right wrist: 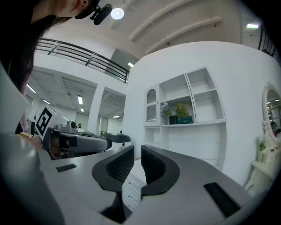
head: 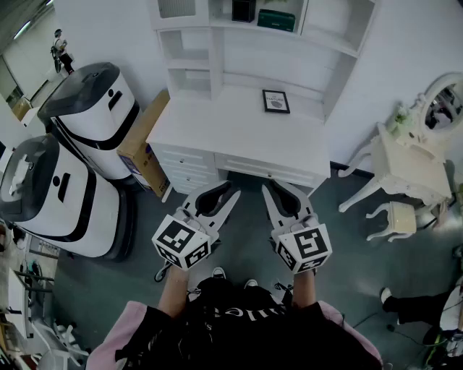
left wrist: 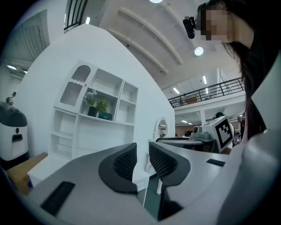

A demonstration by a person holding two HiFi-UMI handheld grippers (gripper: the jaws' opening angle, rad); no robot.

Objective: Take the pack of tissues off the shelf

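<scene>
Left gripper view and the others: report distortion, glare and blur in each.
Left gripper view: strong fisheye, dark rounded corners, shelf unit bowed, ceiling lamp glaring. Right gripper view: same fisheye vignette, second lamp flares overhead. Head view: milder bending at edges, even light, sharp.

Your left gripper (head: 215,194) and right gripper (head: 281,194): smooth shells of matt grey plastic. Their pads (left wrist: 125,161) are black and rubbery-looking, with a fine grid texture. Marker cubes (head: 182,243): matt white, with flat black printed squares. Desk (head: 217,130) and shelf unit (head: 216,65): white, painted-looking, smooth, low sheen. Pack of tissues (head: 275,19) on the upper shelf board: dark green, slightly glossy; you can't tell the wrapping material. Picture frame (head: 275,101) near the desktop's back edge: black, smooth. Cardboard box (head: 145,148) against the desk's left side: matt brown. Rounded machines (head: 94,101): glossy white and black plastic. Floor (head: 246,238): matt grey
</scene>
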